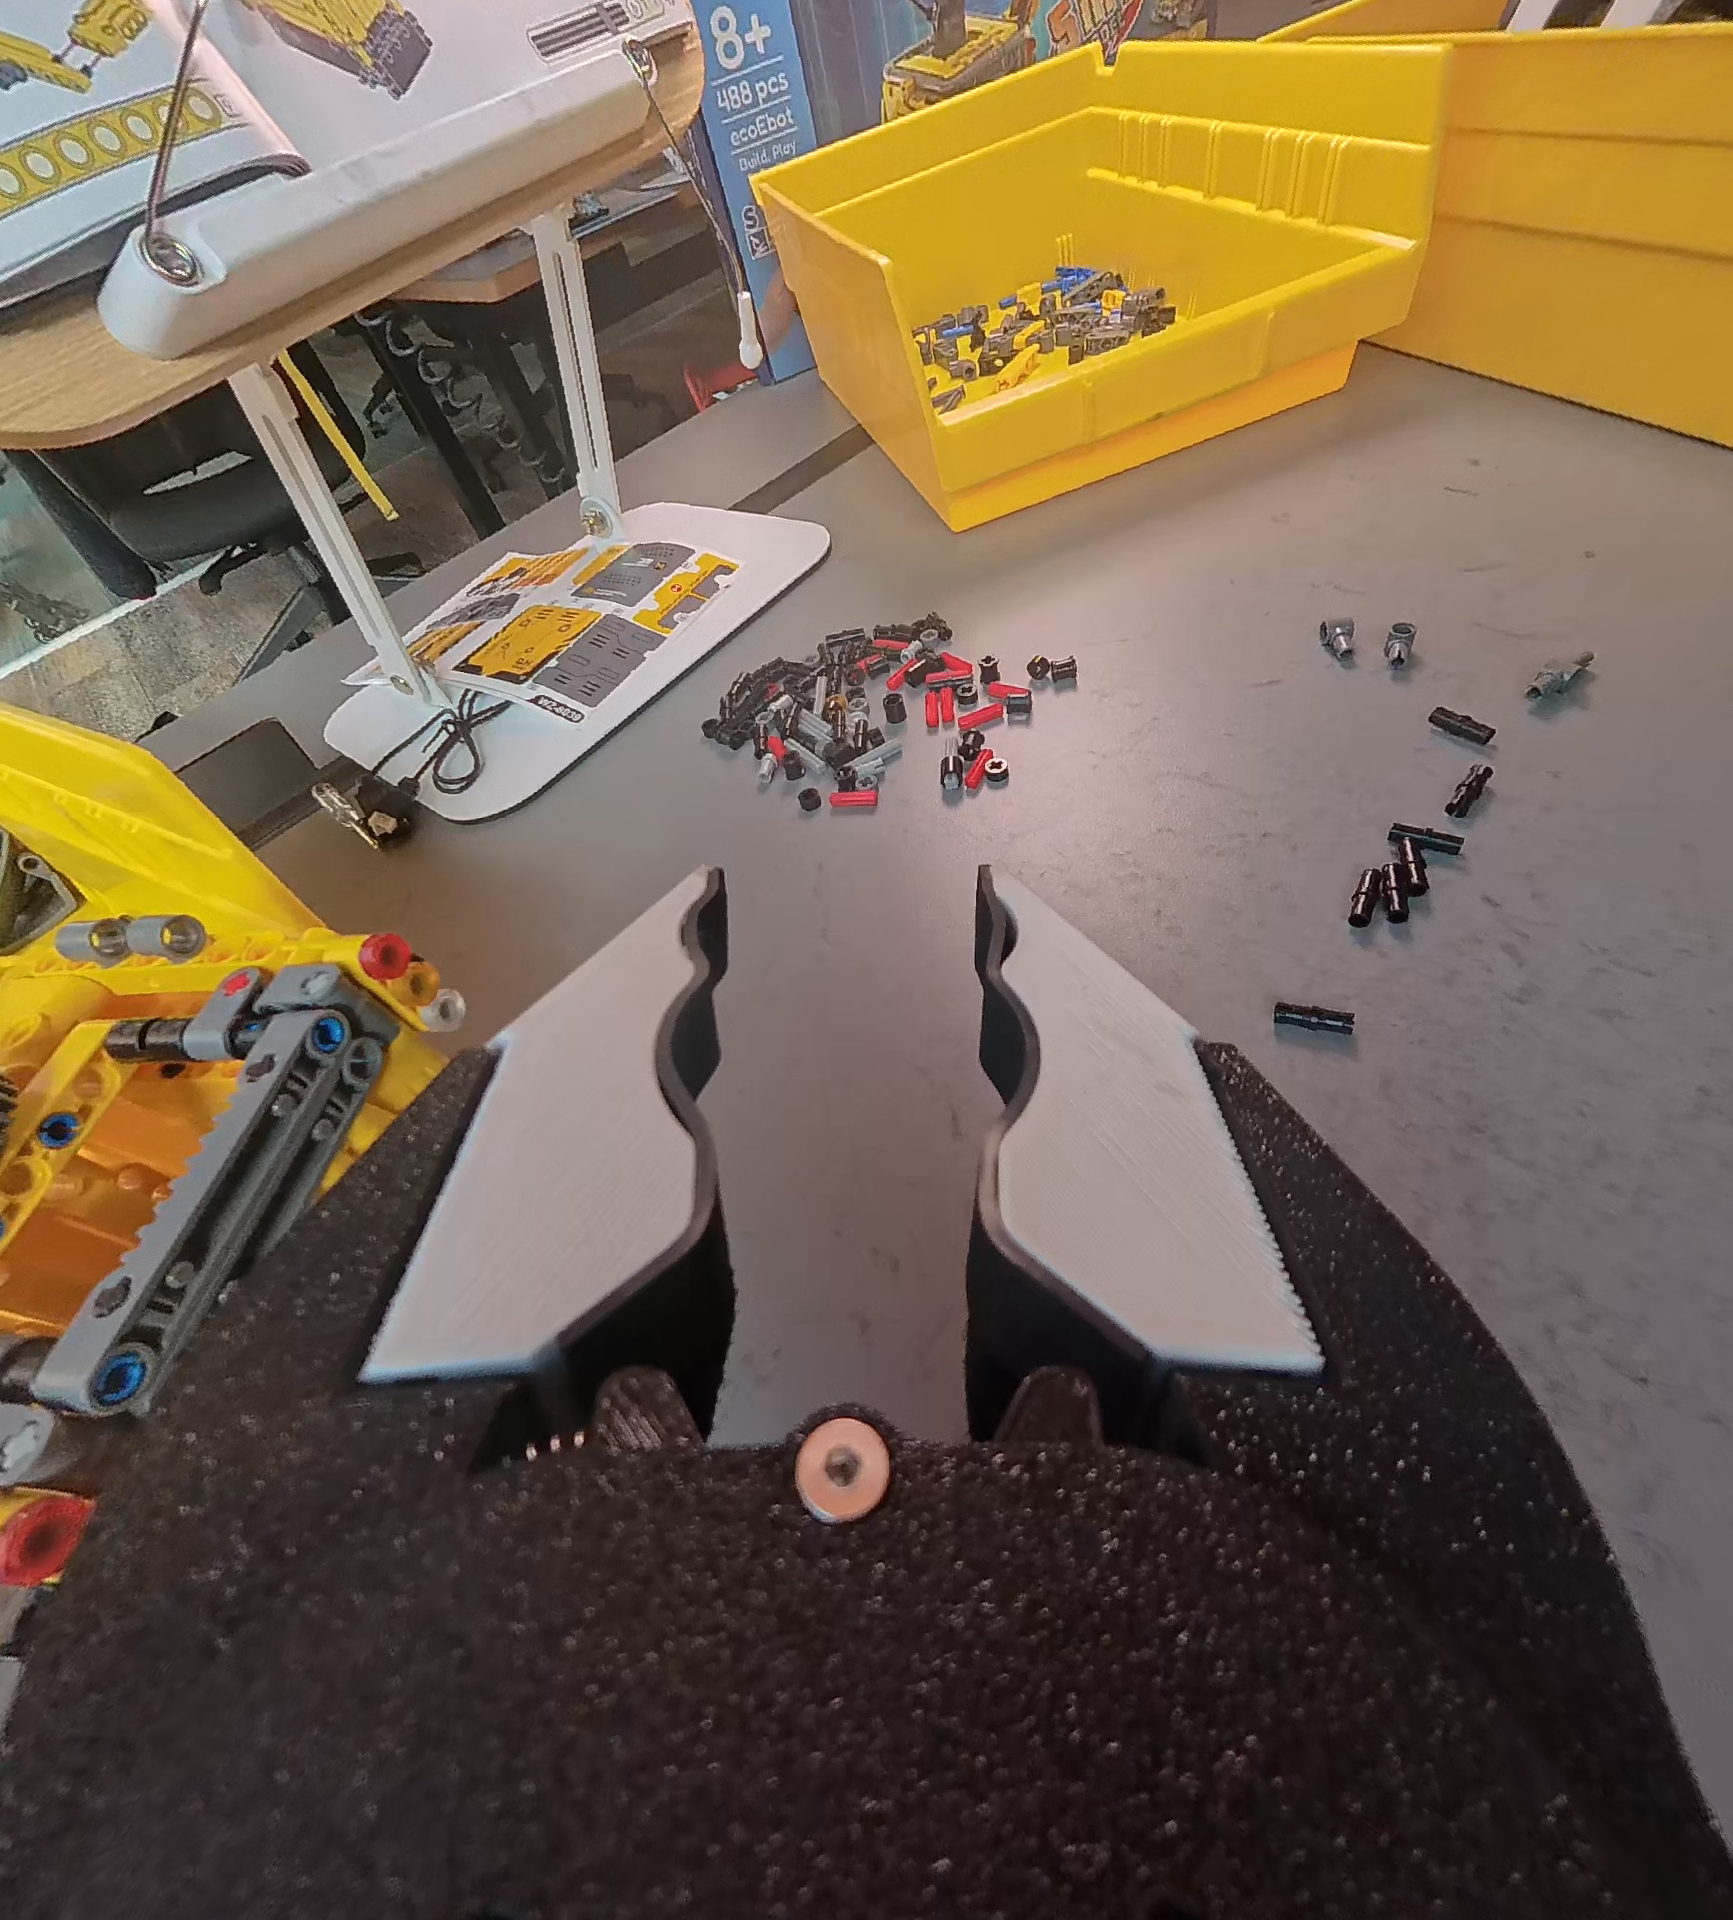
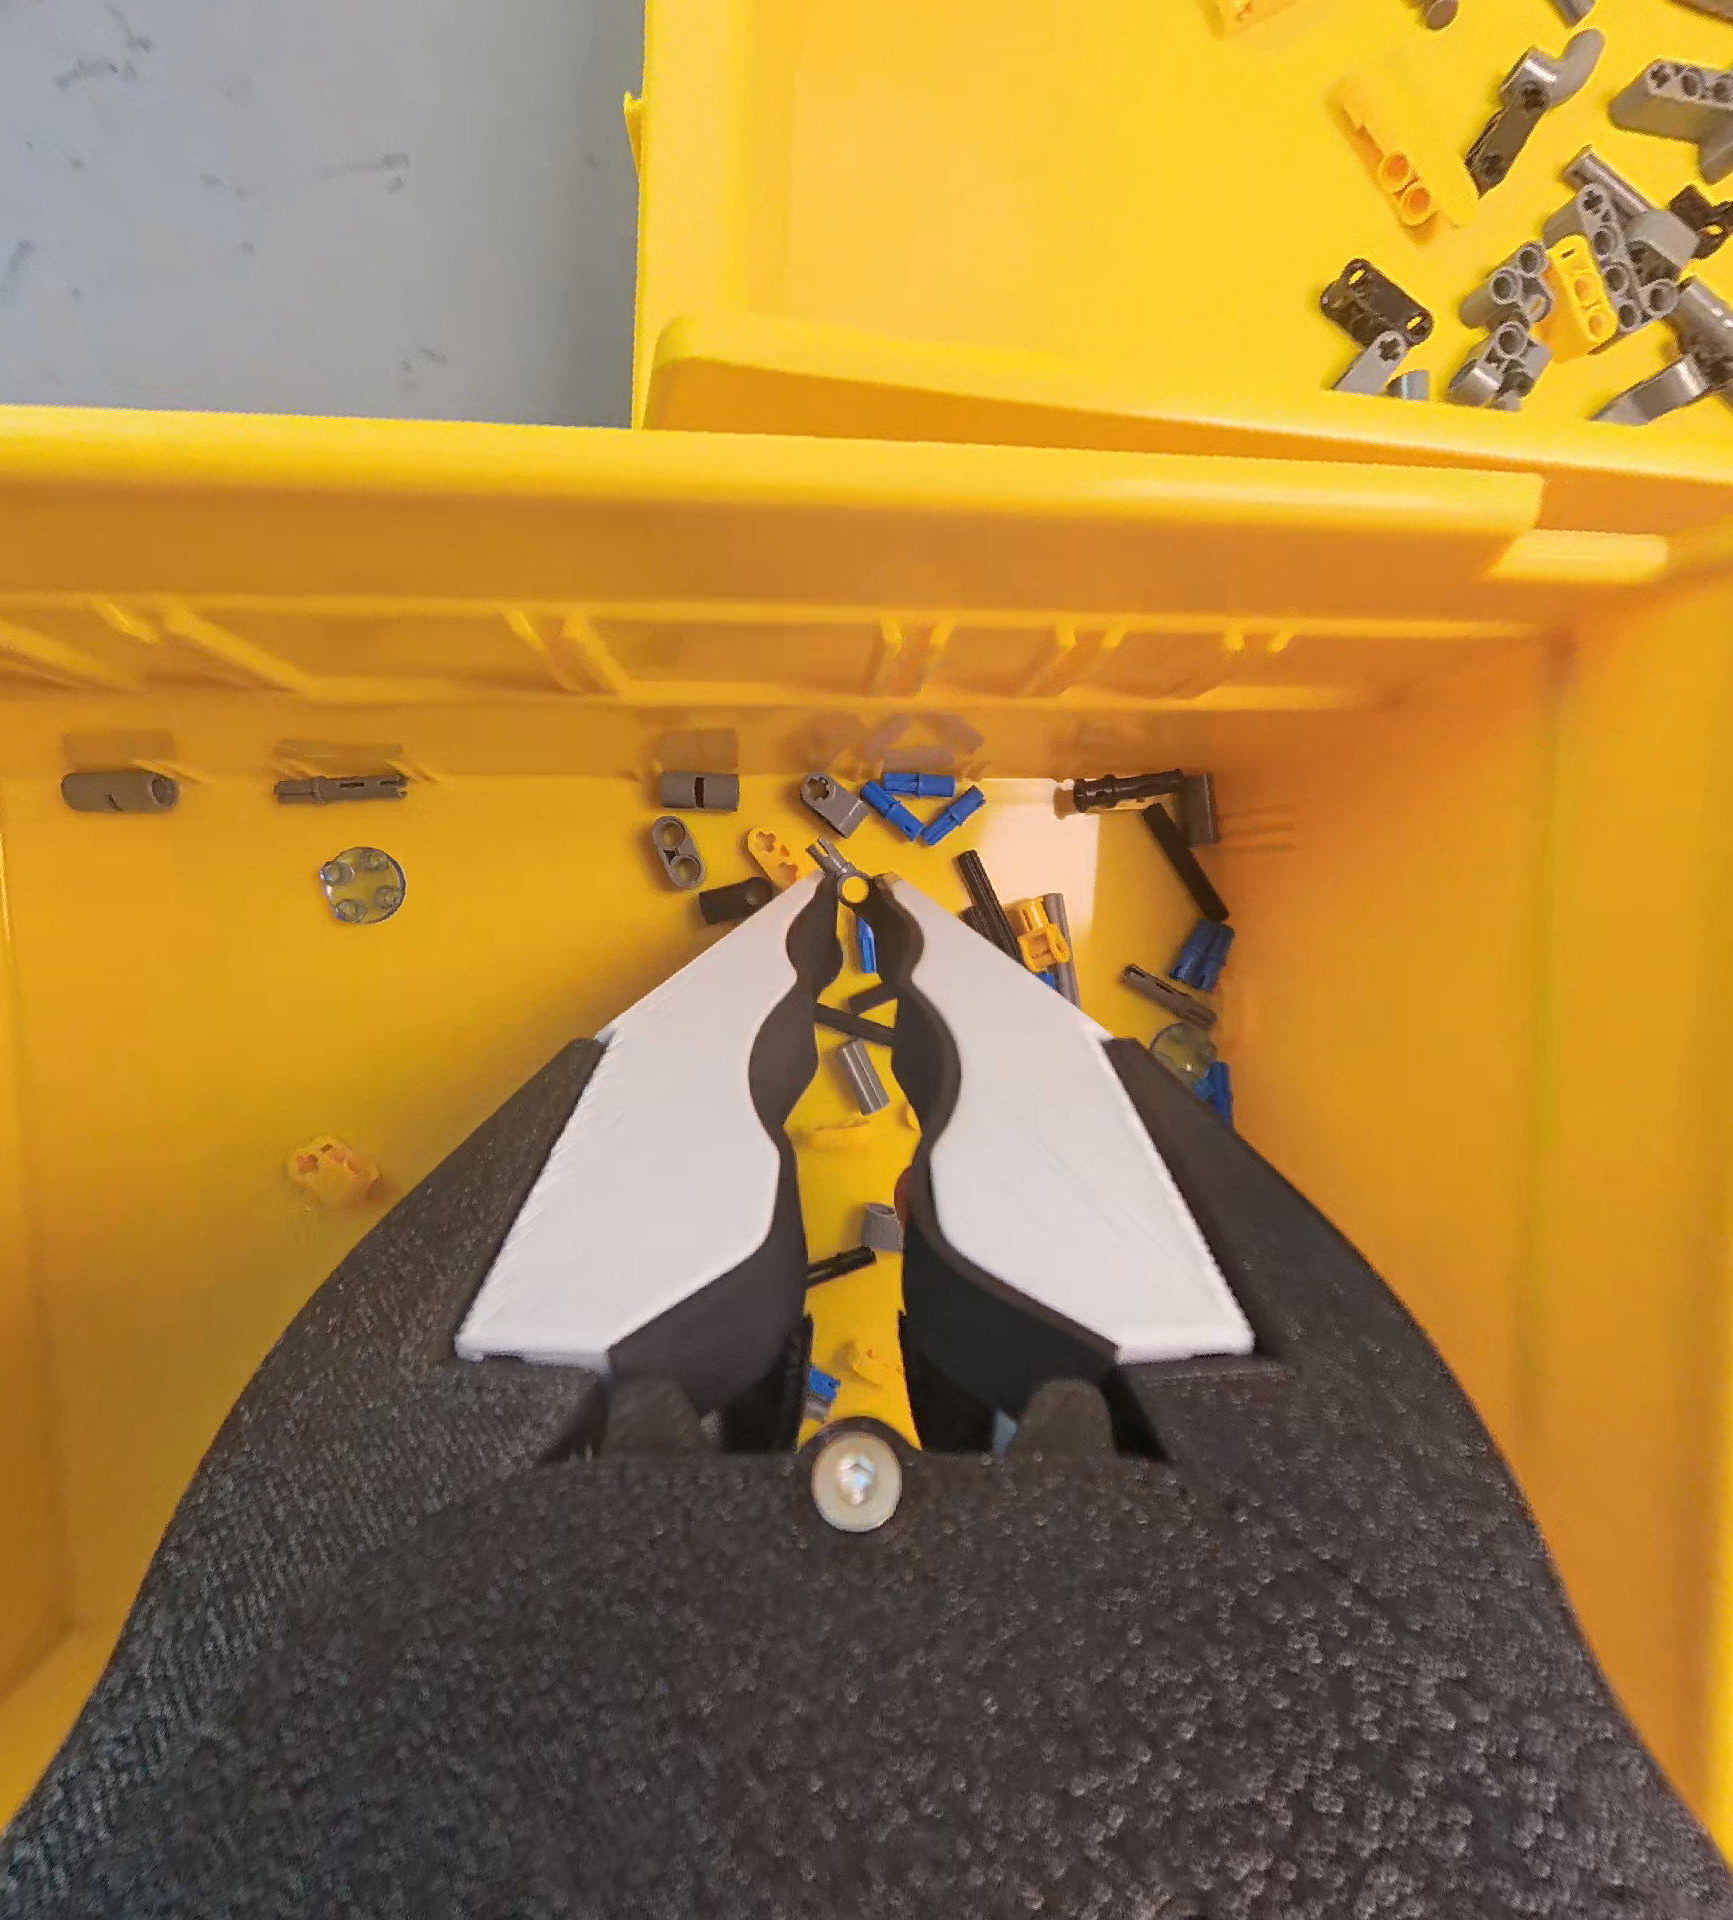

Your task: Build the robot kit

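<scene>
My left gripper (image 1: pixel 849 894) is open and empty above the grey table (image 1: pixel 1153 1039). A half-built yellow brick model (image 1: pixel 114 1122) with grey beams and a black gear sits just to its left. A heap of small black, red and grey pins (image 1: pixel 872 712) lies ahead of it. My right gripper (image 2: pixel 853 886) reaches down inside a yellow bin (image 2: pixel 218 1039) and is shut on a small yellow pin (image 2: pixel 854 889) at its fingertips. Loose blue, grey, black and yellow pieces (image 2: pixel 919 805) lie on the bin floor around it.
Scattered black pins (image 1: pixel 1402 883) lie right of the left gripper. A yellow bin with parts (image 1: pixel 1080 301), larger stacked yellow bins (image 1: pixel 1620 208), a white stand with a booklet (image 1: pixel 571 665) and a blue box (image 1: pixel 758 156) stand behind. A second bin with grey connectors (image 2: pixel 1589 260) adjoins the right gripper's bin. The left gripper's tips are roughly 45 cm from the right gripper's.
</scene>
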The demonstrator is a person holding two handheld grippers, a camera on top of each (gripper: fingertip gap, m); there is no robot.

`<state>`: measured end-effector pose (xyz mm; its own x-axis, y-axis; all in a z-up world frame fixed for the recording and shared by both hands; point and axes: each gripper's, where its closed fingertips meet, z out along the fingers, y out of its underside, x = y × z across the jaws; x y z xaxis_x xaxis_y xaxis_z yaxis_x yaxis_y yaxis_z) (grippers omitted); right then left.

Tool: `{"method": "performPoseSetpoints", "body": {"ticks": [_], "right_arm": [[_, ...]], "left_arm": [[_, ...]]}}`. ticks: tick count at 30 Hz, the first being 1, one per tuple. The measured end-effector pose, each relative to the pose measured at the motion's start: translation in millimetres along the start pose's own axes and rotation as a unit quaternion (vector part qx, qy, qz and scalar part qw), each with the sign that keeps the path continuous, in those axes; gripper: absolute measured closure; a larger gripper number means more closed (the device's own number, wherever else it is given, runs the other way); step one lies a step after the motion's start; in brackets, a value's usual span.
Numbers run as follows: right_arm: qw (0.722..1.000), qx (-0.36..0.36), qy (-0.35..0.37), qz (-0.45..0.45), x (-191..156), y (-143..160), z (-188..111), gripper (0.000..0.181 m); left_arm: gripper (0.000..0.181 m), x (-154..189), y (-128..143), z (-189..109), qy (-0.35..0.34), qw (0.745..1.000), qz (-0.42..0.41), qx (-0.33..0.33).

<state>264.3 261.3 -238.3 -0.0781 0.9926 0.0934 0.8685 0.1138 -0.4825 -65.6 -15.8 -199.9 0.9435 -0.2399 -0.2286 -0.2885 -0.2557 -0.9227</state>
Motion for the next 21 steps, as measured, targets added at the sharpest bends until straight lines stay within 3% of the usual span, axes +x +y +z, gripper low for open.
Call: {"method": "performPoseSetpoints", "body": {"ticks": [5, 8, 11, 14, 17, 21], "right_arm": [[0.999, 0.038, 0.037, 0.003, 11, -14, -32, 0.176], [0.993, 0.094, 0.066, 0.0, 11, -41, -68, 0.176], [0.985, 0.153, 0.079, -0.019, -7, -80, -110, 0.176], [0.981, 0.176, 0.078, -0.028, -39, -110, -134, 0.176], [0.981, 0.173, 0.083, -0.013, -78, -129, -132, 0.175], [0.982, 0.163, 0.084, 0.05, -128, -134, -99, 0.175]], "left_arm": [[0.134, 0, -1, 0, 0.0, 1.0, 0.002, 0.002], [0.134, 1, -1, -1, 0.003, 1.0, -0.002, 0.004], [0.134, 1, -2, -2, 0.022, 0.999, -0.022, 0.008], [0.134, 1, -3, -3, 0.052, 0.997, -0.052, 0.011], [0.134, 4, -5, -5, 0.07, 0.996, -0.057, 0.02], [0.134, 9, -10, -11, 0.078, 0.995, -0.045, 0.042]]}}
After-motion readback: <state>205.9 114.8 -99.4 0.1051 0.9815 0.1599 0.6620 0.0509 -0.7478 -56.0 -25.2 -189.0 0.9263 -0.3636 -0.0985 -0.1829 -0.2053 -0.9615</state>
